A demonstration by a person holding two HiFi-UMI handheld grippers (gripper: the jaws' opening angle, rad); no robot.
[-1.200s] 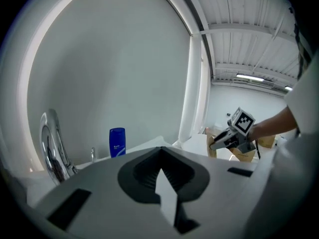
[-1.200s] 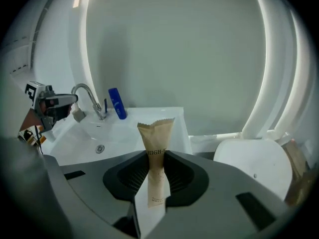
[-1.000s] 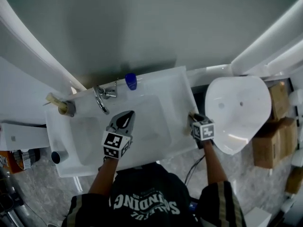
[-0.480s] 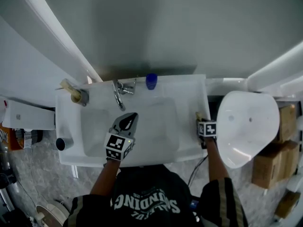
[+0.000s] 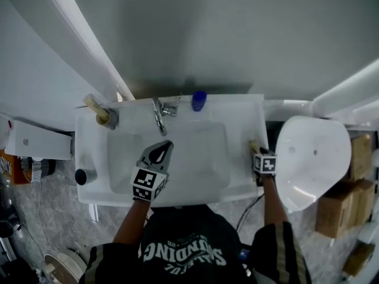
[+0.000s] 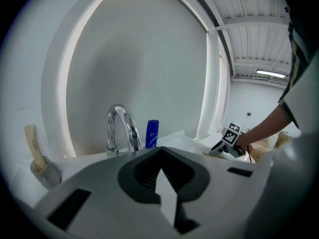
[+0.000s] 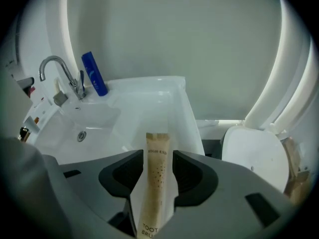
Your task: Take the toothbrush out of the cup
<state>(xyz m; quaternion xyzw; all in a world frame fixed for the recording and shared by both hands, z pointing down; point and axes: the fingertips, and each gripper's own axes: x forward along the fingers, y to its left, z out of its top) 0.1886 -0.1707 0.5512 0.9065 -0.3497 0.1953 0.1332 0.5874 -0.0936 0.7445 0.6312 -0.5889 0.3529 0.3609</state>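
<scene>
Toothbrush packet: tan paper sleeve at the right rim of the sink, well apart from the cup, with its long axis running toward the back of the sink.

Right gripper: pointed steeply down over the same right rim. Its jaws have just been opening and now stand apart on either side of the packet. The pads do not press on it.

Left gripper: over the basin of the sink, just in front of the faucet. The finger tips meet and nothing is between them.

Cup: at the back left corner of the sink. A second tan packet sticks out of it and leans left.

Blue bottle: upright on the back rim of the sink, just right of the faucet.

Dark cylinder: at the front left corner of the sink.
</scene>
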